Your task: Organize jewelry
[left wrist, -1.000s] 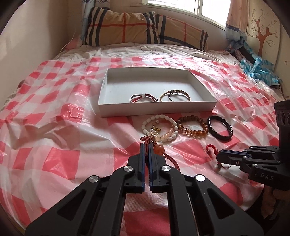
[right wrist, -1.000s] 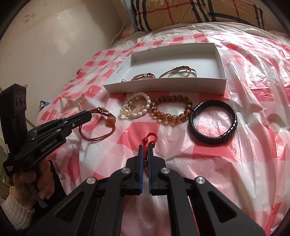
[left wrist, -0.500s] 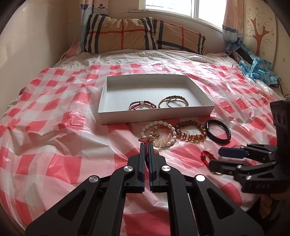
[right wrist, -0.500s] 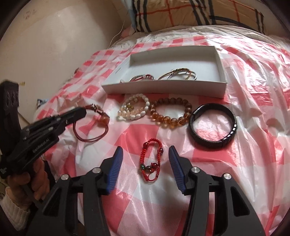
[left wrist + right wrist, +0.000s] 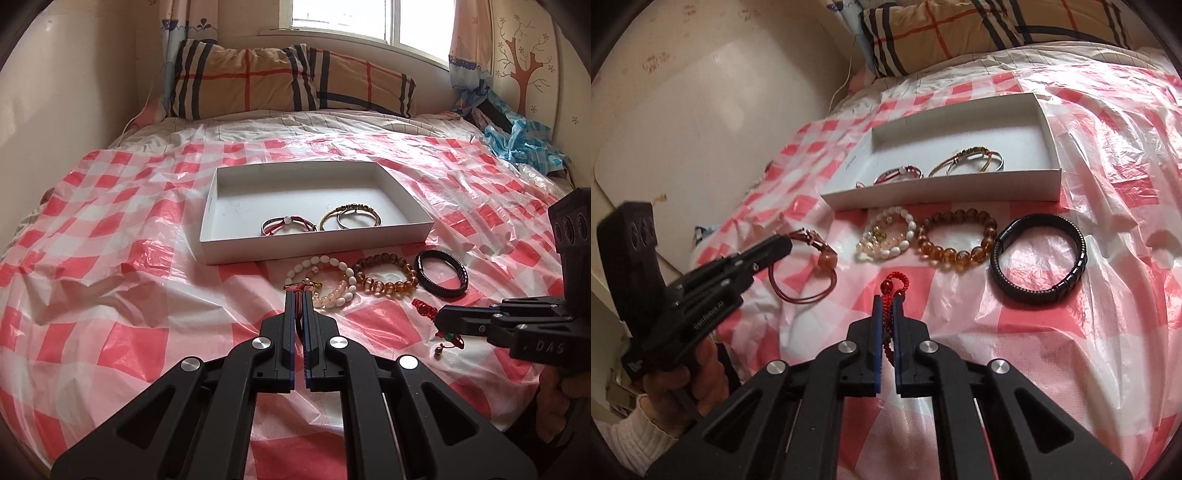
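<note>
My left gripper point(image 5: 298, 291) is shut on a brown cord bracelet with an orange bead point(image 5: 807, 275), which hangs from its tips point(image 5: 783, 245) just above the checked plastic sheet. My right gripper point(image 5: 887, 301) has its jaws closing tight on a red braided bracelet point(image 5: 897, 282); in the left wrist view that red bracelet point(image 5: 423, 307) dangles from the right gripper point(image 5: 441, 318). A white bead bracelet point(image 5: 334, 261), an amber bead bracelet point(image 5: 380, 285) and a black band point(image 5: 430, 286) lie in a row before the white box point(image 5: 317, 254), which holds a few bangles point(image 5: 349, 219).
The bed is covered by a red and white checked plastic sheet point(image 5: 110, 229). A plaid pillow point(image 5: 288, 77) lies at the head under the window. A wall runs along the left side and blue cloth point(image 5: 517, 142) is piled at the far right.
My right gripper opened over the red bracelet lying on the sheet, then shut on it again. My left gripper kept its hold on the cord bracelet and tilted slightly upward.
</note>
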Action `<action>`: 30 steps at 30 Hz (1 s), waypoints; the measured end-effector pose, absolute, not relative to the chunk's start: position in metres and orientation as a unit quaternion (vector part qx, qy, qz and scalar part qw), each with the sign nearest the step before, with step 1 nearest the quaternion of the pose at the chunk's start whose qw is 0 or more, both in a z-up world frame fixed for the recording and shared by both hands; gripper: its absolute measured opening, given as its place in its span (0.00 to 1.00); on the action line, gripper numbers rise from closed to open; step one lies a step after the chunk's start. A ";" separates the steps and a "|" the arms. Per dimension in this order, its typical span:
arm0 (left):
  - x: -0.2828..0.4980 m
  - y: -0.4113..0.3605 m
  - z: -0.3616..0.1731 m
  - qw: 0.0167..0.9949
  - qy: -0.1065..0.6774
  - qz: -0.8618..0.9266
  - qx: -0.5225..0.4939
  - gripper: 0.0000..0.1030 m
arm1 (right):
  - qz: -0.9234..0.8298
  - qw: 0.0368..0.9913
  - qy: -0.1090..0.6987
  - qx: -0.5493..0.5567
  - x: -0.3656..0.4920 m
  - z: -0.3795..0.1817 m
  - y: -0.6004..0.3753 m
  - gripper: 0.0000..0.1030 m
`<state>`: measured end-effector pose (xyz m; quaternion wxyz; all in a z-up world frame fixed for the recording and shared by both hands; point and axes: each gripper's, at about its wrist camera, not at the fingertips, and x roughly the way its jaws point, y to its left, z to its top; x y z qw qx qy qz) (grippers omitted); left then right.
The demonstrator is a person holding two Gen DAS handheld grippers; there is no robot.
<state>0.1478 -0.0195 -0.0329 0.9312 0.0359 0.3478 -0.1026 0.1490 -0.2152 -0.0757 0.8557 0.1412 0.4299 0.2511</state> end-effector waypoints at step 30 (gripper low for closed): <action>0.139 -0.037 -0.020 0.943 0.306 -0.099 0.081 0.03 | 0.289 0.861 0.375 0.187 0.145 -0.052 -0.224 0.05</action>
